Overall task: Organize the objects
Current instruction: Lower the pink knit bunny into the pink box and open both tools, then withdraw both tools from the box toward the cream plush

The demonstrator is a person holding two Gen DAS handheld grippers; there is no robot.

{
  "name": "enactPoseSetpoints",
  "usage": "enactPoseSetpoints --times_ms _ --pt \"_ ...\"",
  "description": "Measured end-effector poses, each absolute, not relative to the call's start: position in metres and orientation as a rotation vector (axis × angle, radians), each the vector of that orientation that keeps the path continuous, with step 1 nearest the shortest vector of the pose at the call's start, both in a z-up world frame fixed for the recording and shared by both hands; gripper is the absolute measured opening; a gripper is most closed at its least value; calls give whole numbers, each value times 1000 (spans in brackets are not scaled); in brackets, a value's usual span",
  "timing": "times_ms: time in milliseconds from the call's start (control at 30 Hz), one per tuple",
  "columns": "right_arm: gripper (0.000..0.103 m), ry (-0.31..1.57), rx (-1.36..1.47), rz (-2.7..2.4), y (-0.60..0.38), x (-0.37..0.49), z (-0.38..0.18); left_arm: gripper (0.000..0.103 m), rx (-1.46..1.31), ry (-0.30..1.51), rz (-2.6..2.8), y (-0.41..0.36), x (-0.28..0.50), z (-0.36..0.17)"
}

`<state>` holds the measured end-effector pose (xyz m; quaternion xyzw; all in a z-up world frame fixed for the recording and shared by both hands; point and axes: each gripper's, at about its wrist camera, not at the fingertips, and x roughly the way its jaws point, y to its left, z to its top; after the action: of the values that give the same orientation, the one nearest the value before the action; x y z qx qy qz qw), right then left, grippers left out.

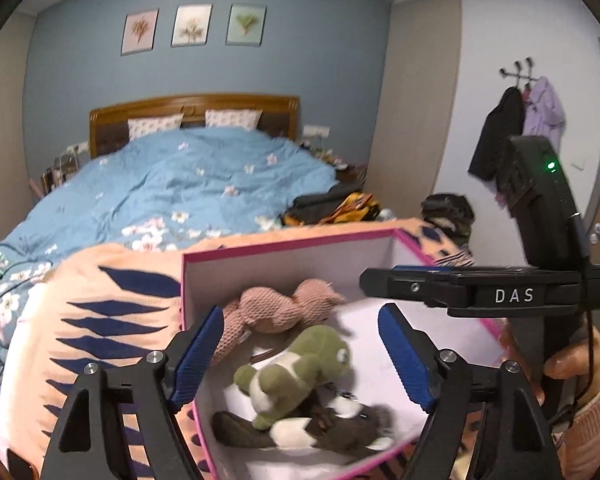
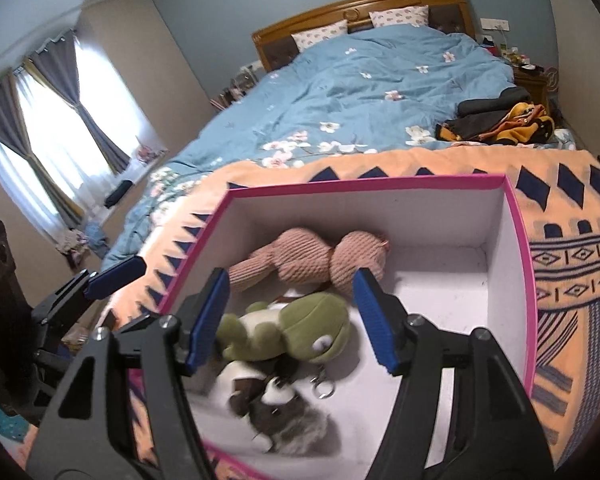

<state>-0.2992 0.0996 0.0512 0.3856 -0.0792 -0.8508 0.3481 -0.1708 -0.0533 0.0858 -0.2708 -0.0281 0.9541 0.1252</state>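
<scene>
Left claw: my left claw [image 1: 300,354] hangs over the near-left part of the box, jaws apart, blue pads touching nothing; the toys show in the gap below them.
Right claw: my right claw [image 2: 292,320] hangs over the near side of the box, jaws apart and empty, with the green toy seen between the pads.
Right claw from the left view: it reaches in from the right above the box, and my hand [image 1: 572,360] wraps its handle, a pink sleeve at the wrist.
Box: the pink-edged box [image 2: 518,216] with white inside walls sits open on the orange blanket [image 2: 572,264] at the foot of the bed.
Pink toy: the knitted pink toy [image 2: 312,258] lies on its side against the far-left wall of the box.
Green toy: the green frog toy [image 2: 300,330] lies in the middle, just beside the pink one, partly on top of the dark toy.
Dark toy: the brown-and-white furry toy [image 2: 280,412] lies nearest me, a metal key ring [image 2: 324,390] just beside it.
Right half of box: bare white floor.
Bed: a blue flowered quilt [image 1: 188,184] covers it, with folded dark and yellow clothes [image 2: 500,120] on its far right edge.
</scene>
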Motion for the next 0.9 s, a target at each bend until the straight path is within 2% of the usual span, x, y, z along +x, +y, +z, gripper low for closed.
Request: enactPoseSetpoints --times_ms 300,533,733,900 --pt "66 -230 866 -2114 123 -225 80 83 -664 -53 2712 -29 -107 99" --pt "67 -226 765 -2087 157 -162 96 83 -684 -28 2614 -9 -72 84" --pt "69 -244 759 -2139 199 -120 85 83 -767 24 2516 14 -53 55" --pt "69 -265 819 -2207 232 -88 51 83 -833 53 2433 37 -40 28"
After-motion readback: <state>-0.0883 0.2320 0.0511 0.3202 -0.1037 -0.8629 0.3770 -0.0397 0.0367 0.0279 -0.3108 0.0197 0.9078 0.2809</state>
